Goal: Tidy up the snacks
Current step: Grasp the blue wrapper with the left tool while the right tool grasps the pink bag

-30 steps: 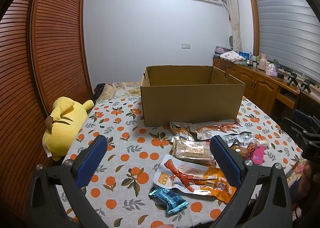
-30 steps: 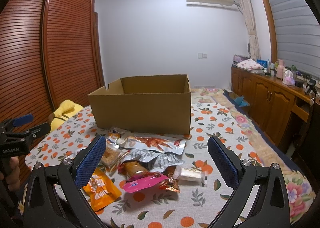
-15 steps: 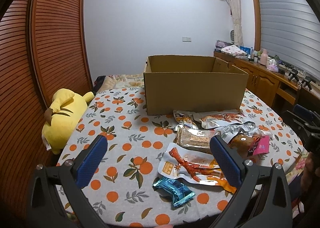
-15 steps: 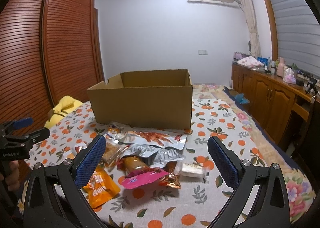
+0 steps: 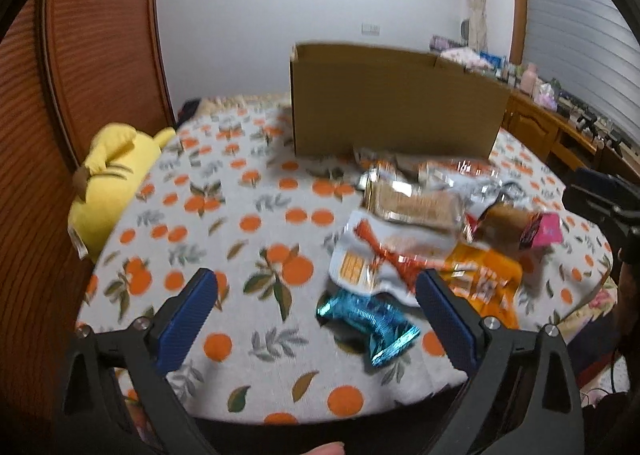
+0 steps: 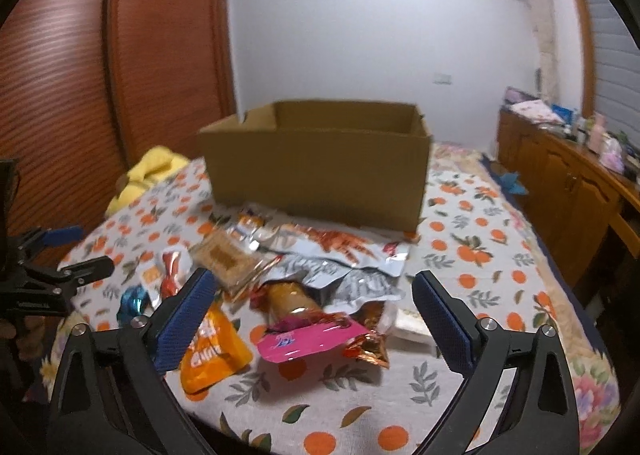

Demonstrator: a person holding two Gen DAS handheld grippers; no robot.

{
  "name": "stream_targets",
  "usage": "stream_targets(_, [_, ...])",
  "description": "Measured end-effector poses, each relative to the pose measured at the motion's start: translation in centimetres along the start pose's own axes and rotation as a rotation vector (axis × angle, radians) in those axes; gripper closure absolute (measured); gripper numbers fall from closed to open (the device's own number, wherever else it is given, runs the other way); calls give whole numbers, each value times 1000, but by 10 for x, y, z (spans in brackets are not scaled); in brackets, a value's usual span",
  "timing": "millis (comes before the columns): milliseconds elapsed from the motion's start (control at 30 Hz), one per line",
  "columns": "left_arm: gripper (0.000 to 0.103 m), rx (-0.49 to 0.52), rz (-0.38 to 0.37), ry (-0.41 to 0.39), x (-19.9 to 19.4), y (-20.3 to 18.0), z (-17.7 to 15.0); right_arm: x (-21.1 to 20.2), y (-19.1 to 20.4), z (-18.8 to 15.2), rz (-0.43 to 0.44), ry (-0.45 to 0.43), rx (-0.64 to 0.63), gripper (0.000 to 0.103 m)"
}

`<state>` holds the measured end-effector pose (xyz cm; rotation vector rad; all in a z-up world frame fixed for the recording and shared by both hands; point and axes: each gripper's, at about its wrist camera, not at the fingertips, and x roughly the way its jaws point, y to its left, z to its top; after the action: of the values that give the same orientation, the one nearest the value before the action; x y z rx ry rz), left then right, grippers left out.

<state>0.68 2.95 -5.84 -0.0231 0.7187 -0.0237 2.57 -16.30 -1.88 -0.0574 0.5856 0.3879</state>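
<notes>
Bedroom, orange-print bedspread [image 5: 256,215] as our work surface. Cardboard box [image 6: 316,171] sits far, open top ready to take snacks. Snack pile lies near, just in front of box: blue foil packet [image 5: 368,319] nearest our left gripper [image 5: 316,307], pink-sealed pouch [image 6: 308,335] between fingers of our right gripper [image 6: 308,303]. We hold both grippers wide open, empty, above pile. Yellow plush toy [image 5: 108,179] far left.

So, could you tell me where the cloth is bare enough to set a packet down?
Free: the cloth between the yellow plush and the snack pile, left of the box; also right of the pile toward the cabinets. Crowded: directly in front of the box, where packets overlap down to the blue wrapper.
</notes>
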Motion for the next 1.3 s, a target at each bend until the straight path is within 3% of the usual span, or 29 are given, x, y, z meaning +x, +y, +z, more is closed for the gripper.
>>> stream_targets(333, [15, -39, -86, 90, 19, 5, -7, 43, 5, 2, 134, 210, -108, 34])
stream_targets(433, [18, -52, -96, 107, 23, 8, -7, 53, 7, 3, 159, 261, -131, 52])
stream_targets(700, [20, -52, -106, 128, 29, 6, -10, 79, 6, 3, 182, 388, -175, 54])
stream_targets(900, [20, -39, -102, 136, 33, 3, -12, 97, 7, -4, 160, 432, -208, 54])
stream_targets(1100, [33, -24, -101, 124, 31, 4, -14, 100, 12, -5, 146, 425, -243, 62])
stream_targets(1300, [70, -31, -99, 109, 30, 14, -12, 100, 12, -6, 132, 411, -249, 63])
